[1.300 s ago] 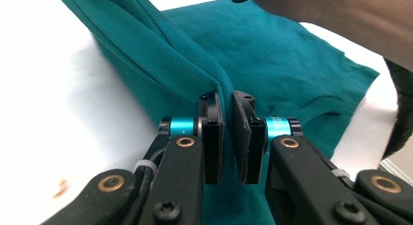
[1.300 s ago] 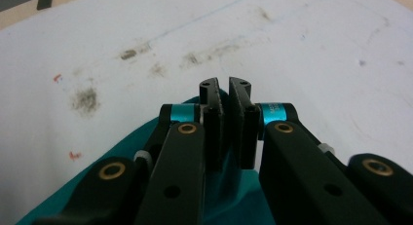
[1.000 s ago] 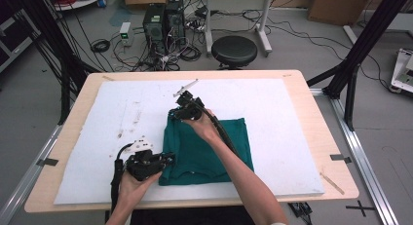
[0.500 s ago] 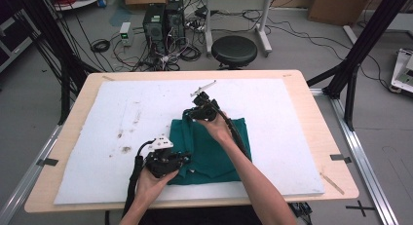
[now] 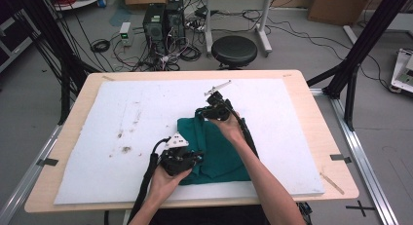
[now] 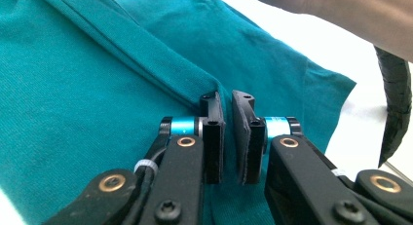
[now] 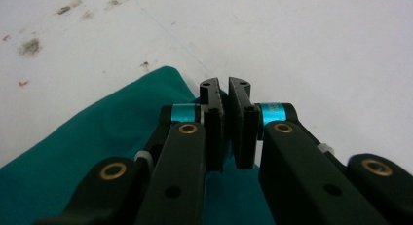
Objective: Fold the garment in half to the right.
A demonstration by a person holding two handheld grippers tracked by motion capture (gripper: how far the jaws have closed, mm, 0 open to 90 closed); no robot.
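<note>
- In the high view we count one teal cloth [image 5: 219,149], folded on one white mat [image 5: 292,137] that covers the wooden table [image 5: 336,137], and two grippers, one in each hand.
- There, the left gripper [image 5: 192,160] sits at the cloth's near left edge and the right gripper [image 5: 207,113] at its far left corner; the jaws are too small for us to read here.
- We see no container on the table; beyond it stand one round stool [image 5: 234,50] and two computer towers [image 5: 163,18], with cables on the floor.
- In the left gripper view we count two black jaws, drawn narrow with a thin fold of the cloth [image 6: 97,88] pinched at their tips; cloth spreads to both sides of the fingers [image 6: 213,137] and ahead of them.
- There, a forearm [image 6: 341,10] is cut off by the top edge, and a black cable [image 6: 394,108] by the right edge.
- In the right gripper view we count two jaws, again narrow, clamped on the cloth's corner [image 7: 97,137]; the cloth lies left of and beneath the fingers [image 7: 213,132], bare mat [image 7: 316,49] ahead and right.
- How much fabric lies between either pair of pads is hidden from us.
</note>
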